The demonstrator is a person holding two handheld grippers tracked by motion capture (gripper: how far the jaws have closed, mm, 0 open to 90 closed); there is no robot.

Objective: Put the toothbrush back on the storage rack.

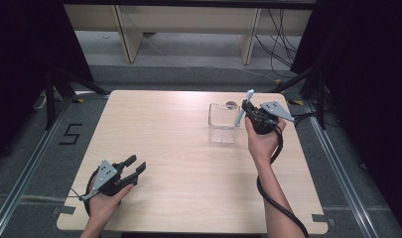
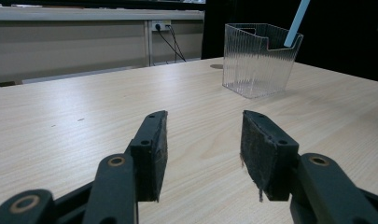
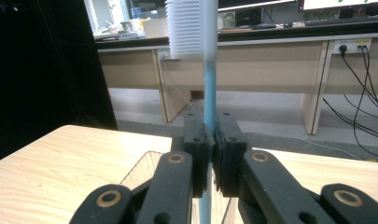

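- Black-padded jaws of the right gripper are pressed together on a thin light-blue plastic toothbrush, pinched along its handle; its white bristle head is seen at the top of the right gripper view, and its lower end reaches down toward a clear ribbed plastic container.
- In the high view the right gripper is held at the container's right edge, with the toothbrush standing tilted, head upward; its lower end appears to be at or inside the container's rim, though whether it touches the floor of the container cannot be told.
- The left gripper is spread wide with nothing between its pads, resting low on the pale wooden table near its front left corner, well apart from the container.
- The step in hand is judged to be the setting of the toothbrush into the container.
- The next move would call for the brush to be lowered until it is supported, then for the jaws to be parted without the light container being tipped.
- Counted: one toothbrush, one container, two grippers, one table.
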